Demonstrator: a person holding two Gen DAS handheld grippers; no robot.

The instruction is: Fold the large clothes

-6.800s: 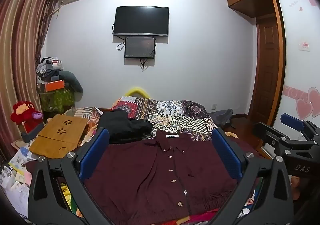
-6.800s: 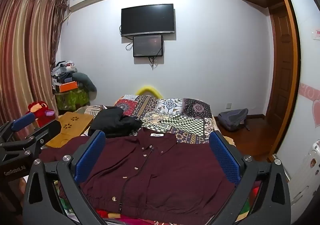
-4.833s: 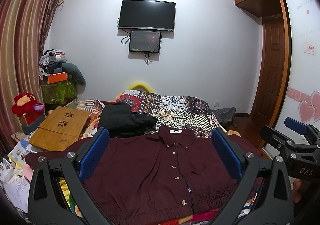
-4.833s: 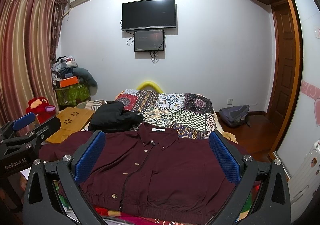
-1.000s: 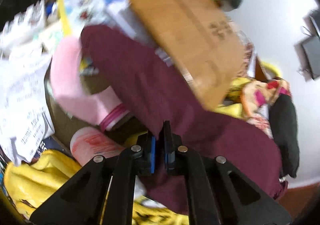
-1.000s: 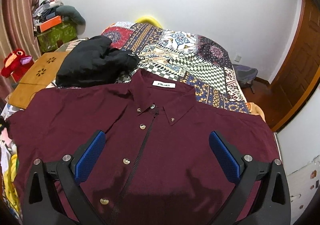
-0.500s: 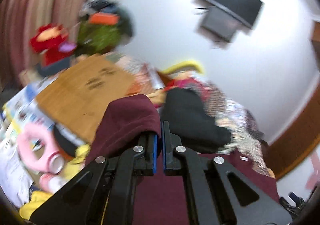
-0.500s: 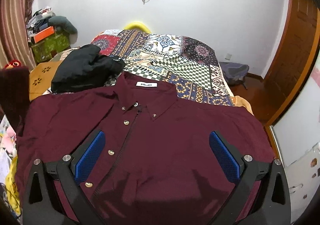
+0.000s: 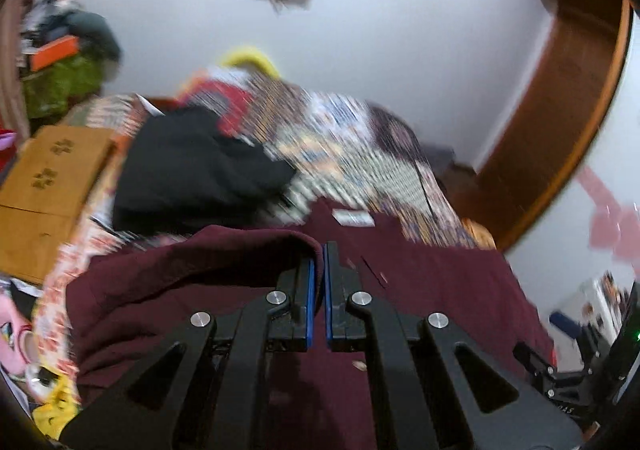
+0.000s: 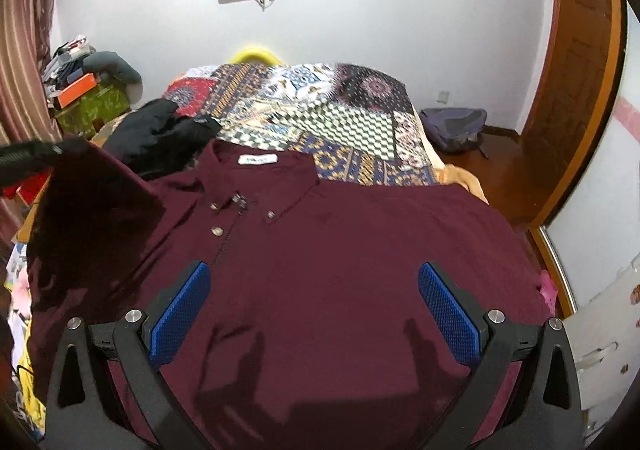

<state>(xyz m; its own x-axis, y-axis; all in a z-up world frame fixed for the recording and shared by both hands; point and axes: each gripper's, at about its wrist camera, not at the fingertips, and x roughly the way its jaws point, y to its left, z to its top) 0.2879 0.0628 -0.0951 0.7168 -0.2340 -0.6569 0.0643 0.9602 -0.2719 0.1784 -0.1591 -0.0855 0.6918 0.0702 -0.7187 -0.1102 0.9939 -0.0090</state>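
A dark maroon shirt (image 10: 340, 250) lies face up and spread flat across the bed, collar toward the far wall. Its white neck label (image 10: 257, 159) shows inside the collar, and small buttons run down beside a dark zip on the front. One sleeve (image 10: 92, 202) is lifted off the bed and folded in over the chest side, hanging in a draped sheet.

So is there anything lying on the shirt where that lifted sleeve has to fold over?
Nothing visible. The left gripper is shut on the sleeve, and the maroon shirt front is bare. The black garment lies beyond the collar; the right gripper hovers open above.
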